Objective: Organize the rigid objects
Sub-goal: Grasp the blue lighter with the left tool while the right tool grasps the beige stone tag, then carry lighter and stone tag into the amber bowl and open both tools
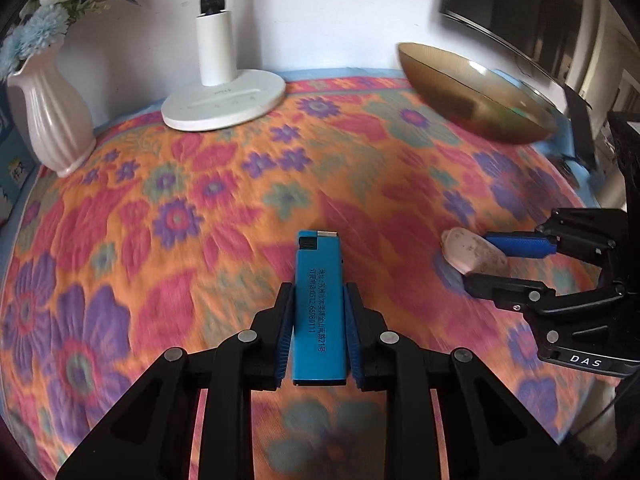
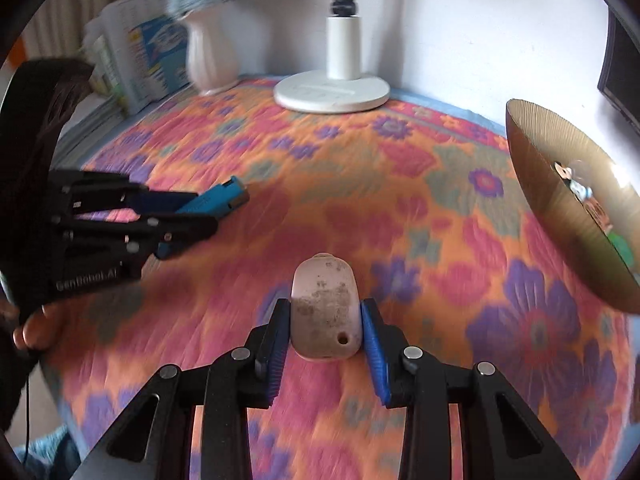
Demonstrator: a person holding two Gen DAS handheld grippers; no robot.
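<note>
My left gripper [image 1: 319, 294] is shut on a blue lighter [image 1: 319, 256], which stands up between the blue pads above the flowered tablecloth [image 1: 200, 208]. In the right wrist view the same lighter [image 2: 224, 196] sticks out of the left gripper [image 2: 204, 212] at the left. My right gripper [image 2: 325, 306] is shut on a pale pink, speckled, rounded object [image 2: 322, 280] with a small hole near its lower end. From the left wrist view this pink object [image 1: 466, 246] lies between the right gripper's [image 1: 480, 259] fingers. Both views are motion-blurred.
A golden-brown bowl [image 1: 472, 92] [image 2: 568, 208] with small colourful items inside stands at the right. At the back are a white lamp base [image 1: 224, 104] [image 2: 332, 90], a white ribbed vase [image 1: 52, 120] [image 2: 210, 56] with flowers, and a booklet [image 2: 152, 60]. A dark screen [image 1: 520, 12] hangs beyond.
</note>
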